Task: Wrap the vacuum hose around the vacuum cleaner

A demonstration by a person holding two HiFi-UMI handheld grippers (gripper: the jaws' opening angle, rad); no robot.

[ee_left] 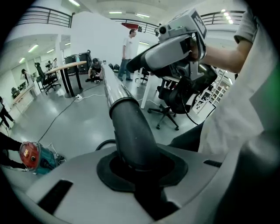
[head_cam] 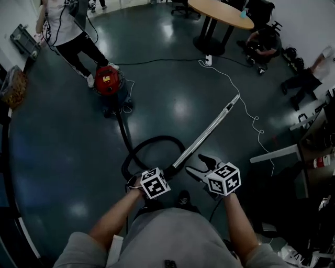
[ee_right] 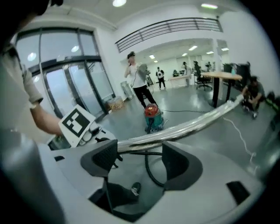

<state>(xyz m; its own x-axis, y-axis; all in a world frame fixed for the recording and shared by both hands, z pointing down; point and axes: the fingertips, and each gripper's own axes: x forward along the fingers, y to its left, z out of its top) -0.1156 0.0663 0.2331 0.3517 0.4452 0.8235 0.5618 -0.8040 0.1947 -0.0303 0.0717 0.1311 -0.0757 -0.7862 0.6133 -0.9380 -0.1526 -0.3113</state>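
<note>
**While the left jaws clamped the hose end, the right jaws stood open beside the wand**

Where the vacuum hose (head_cam: 137, 152) lay on the floor (head_cam: 63, 146), it formed one black loop just at 11 o'clock of the left gripper (head_cam: 170, 171). From the loop a single strand ran on toward 11 o'clock to the vacuum cleaner (head_cam: 108, 81), a red-topped canister standing well apart from the person holding the grippers. None of the hose was wound round the canister.

The hose ended in a black curved handle tube (ee_left: 131, 131), and the left gripper's jaws were closed tight on it. A shiny metal wand (head_cam: 209, 131) continued out of that tube and pointed toward 1 o'clock in the head view.

The right gripper (head_cam: 201, 165) sat just at 3 o'clock of the left one, near the wand's lower end. Its jaws were spread apart with nothing pressed between them. In the right gripper view the wand (ee_right: 188, 124) crossed just past their tips, with the hose and the canister beyond.

A standing person (head_cam: 68, 26) was just at 11 o'clock of the canister. A white cable (head_cam: 246, 110) trailed over the floor at 2 o'clock, and a round tabletop (head_cam: 220, 13) stood far off at 1 o'clock.
</note>
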